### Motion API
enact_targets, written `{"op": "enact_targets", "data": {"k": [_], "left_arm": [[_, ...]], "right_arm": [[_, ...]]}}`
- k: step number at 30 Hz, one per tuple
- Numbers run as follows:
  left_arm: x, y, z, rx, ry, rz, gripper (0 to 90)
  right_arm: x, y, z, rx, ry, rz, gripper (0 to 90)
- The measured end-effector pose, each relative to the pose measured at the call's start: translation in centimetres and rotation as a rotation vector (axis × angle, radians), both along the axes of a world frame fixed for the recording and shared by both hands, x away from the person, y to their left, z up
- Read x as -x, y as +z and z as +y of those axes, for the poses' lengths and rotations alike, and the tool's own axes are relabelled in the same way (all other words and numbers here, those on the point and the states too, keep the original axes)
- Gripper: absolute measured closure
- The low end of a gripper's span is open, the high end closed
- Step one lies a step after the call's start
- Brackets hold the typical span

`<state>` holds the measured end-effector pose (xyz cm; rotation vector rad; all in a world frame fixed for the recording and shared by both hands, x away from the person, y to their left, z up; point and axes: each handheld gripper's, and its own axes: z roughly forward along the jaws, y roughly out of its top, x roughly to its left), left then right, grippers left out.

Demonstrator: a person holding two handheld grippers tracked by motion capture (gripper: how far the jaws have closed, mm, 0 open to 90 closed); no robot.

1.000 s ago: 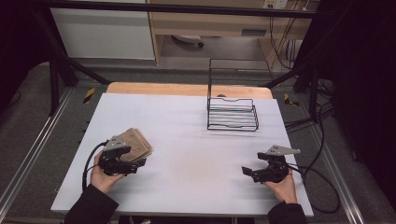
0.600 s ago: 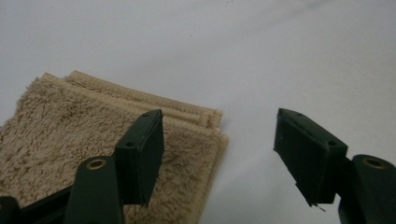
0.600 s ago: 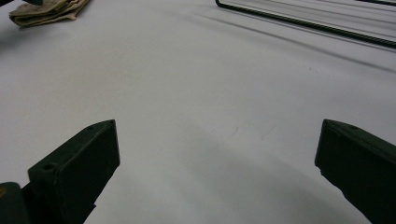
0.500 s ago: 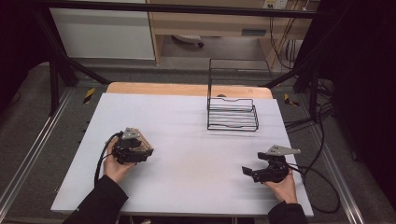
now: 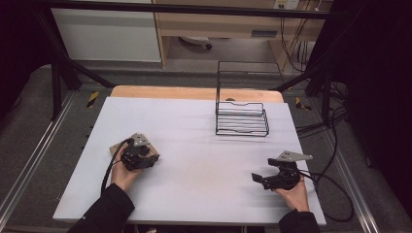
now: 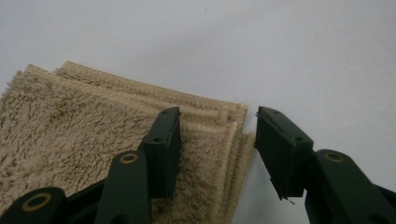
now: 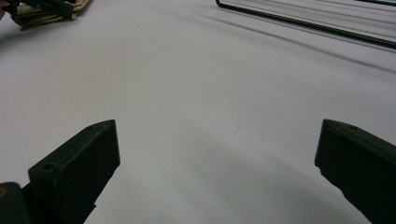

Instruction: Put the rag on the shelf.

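Beige and fleecy, the folded towel (image 5: 151,149) lies at the near left of the white table (image 5: 194,126) in the high view, mostly covered by the left gripper (image 5: 145,162), while the right gripper (image 5: 257,178) hangs at the near right, well apart from it, and a black wire rack (image 5: 241,119) stands at the far right. From the left gripper view, the left gripper (image 6: 217,135) straddles the towel's (image 6: 70,135) stacked corner: one jaw lies over the pile, the other just off its edge above the bare table (image 6: 280,46); the jaws have just been closing, stand about half open, and do not pinch the cloth yet. The right gripper view shows the right gripper (image 7: 217,154) with jaws wide apart over the table (image 7: 196,84), holding nothing, with the towel (image 7: 28,16) far off at the top left. As I judge it, the grip could catch only the upper layers, since the folds step back at the corner, so the stack might unfold when lifted. Whether the outer jaw touches the table, and how many layers there are, is hard to make out.
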<state>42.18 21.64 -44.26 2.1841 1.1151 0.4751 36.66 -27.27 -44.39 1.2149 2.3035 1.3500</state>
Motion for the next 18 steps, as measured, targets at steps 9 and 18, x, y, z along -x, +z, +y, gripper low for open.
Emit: {"op": "enact_targets", "data": {"k": [9,18], "left_arm": [[0.07,-0.04,-0.43,-0.033,0.026,-0.004,54.7],[-0.23,0.09,0.15,-0.014,0.062,0.008,72.2]], "right_arm": [[-0.04,-0.01,-0.03,0.003,0.002,-0.005,0.5],[-0.05,0.0,-0.04,0.003,0.004,-0.006,0.6]]}}
